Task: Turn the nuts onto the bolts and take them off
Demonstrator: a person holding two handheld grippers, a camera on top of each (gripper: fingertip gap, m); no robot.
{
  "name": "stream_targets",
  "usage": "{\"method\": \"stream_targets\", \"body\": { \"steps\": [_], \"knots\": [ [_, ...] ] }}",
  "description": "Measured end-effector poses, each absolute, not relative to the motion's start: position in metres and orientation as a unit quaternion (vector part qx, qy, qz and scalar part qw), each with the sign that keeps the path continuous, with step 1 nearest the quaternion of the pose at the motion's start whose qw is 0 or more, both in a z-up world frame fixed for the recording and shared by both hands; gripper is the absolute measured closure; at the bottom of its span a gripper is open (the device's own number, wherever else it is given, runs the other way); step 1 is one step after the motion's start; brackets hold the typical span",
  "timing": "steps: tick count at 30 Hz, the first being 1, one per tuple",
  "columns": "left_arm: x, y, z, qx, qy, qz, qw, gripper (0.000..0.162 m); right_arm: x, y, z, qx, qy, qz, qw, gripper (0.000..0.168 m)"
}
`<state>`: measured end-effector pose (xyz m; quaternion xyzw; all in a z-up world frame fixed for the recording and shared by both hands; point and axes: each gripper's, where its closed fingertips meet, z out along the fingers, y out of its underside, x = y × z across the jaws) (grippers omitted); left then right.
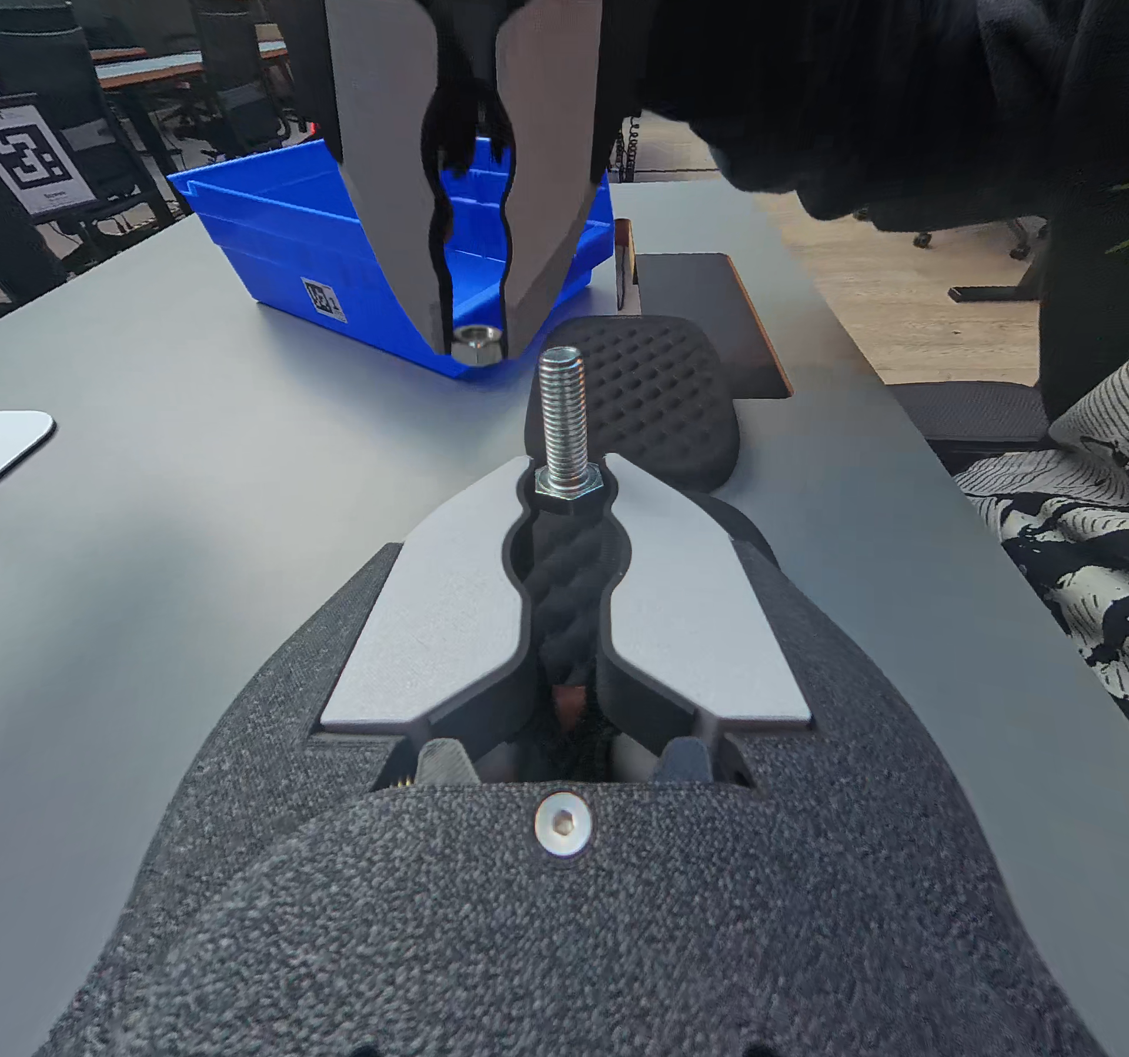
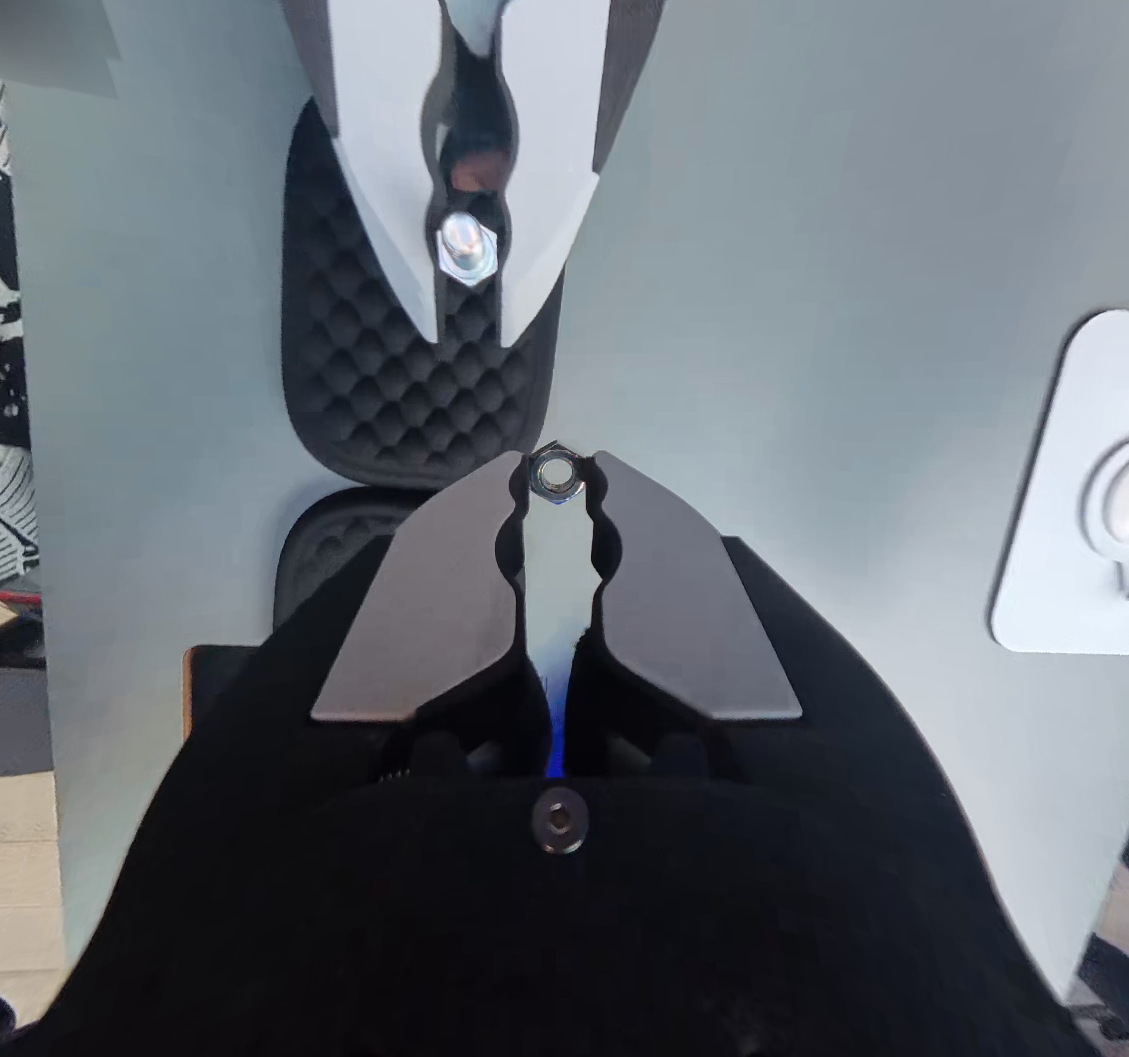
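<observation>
My left gripper (image 1: 568, 481) is shut on the hex head of a silver bolt (image 1: 561, 416), whose threaded shank stands upright above the fingertips. My right gripper (image 2: 556, 471) is shut on a silver hex nut (image 2: 556, 473) at its fingertips. In the left wrist view the right gripper (image 1: 476, 349) points down from above, holding the nut (image 1: 476, 344) just beyond and left of the bolt's tip, apart from it. In the right wrist view the left gripper (image 2: 467, 270) and its bolt (image 2: 465, 251) show end-on farther off.
A blue plastic bin (image 1: 293, 245) stands on the grey table (image 1: 183, 477) behind the grippers. A black dimpled foam pad (image 1: 660, 410) lies under them. A white plate-like object (image 2: 1063, 490) lies at the table's side. A person's dark sleeve (image 1: 855, 62) and chairs are beyond. The gap from one gripper's tips to the other's is roughly 5 centimeters. Between my right fingertips and the white plate-like object (image 2: 1063, 490) there is roughly 35 centimeters.
</observation>
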<state>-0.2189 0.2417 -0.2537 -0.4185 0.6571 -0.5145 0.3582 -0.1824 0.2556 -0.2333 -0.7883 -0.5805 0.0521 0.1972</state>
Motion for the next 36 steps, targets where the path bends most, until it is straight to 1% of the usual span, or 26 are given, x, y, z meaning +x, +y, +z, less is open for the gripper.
{"method": "stream_targets", "body": {
  "steps": [5,10,16,20,36],
  "knots": [
    [-0.218,0.226,-0.249,-0.396,0.666,-0.528,0.348,0.145,-0.201,0.228,-0.189,-0.722,-0.663,0.043,0.192,0.152],
    [-0.226,0.194,-0.243,-0.334,0.677,-0.585,0.298,0.145,-0.227,0.205,-0.171,-0.640,-0.746,0.061,0.173,0.152],
    [-0.239,0.174,-0.249,-0.279,0.699,-0.613,0.239,0.145,-0.249,0.193,-0.186,-0.573,-0.804,0.095,0.128,0.152],
    [-0.241,0.173,-0.248,-0.270,0.699,-0.620,0.233,0.145,-0.259,0.193,-0.199,-0.546,-0.822,0.109,0.117,0.152],
    [-0.241,0.173,-0.248,-0.271,0.697,-0.623,0.230,0.145,-0.265,0.195,-0.207,-0.523,-0.837,0.116,0.112,0.152]
  ]
}}
